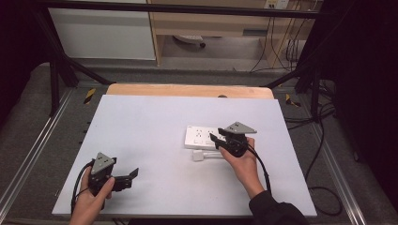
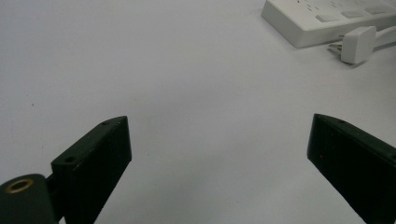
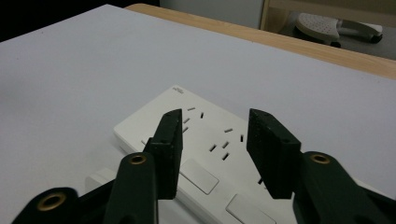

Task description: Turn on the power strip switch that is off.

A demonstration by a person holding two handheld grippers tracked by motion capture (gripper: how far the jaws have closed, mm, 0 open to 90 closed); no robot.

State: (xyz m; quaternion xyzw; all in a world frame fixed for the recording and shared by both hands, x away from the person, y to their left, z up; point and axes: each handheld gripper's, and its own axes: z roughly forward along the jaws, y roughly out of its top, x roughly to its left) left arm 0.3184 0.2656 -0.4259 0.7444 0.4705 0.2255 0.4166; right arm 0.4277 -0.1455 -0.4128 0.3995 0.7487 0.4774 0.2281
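- Power strip at the bench's three o'clock: right gripper hovers over it, jaws parted, empty.
- Left gripper at seven o'clock, level, jaws wide apart.

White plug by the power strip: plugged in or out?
Out. The white plug lies on the table beside the power strip, its prongs bare.

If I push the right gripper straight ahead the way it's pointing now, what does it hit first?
Most likely the white power strip: the right gripper has its open jaws, nothing between them, aimed down over the strip's socket face. How much gap remains is hard to judge.
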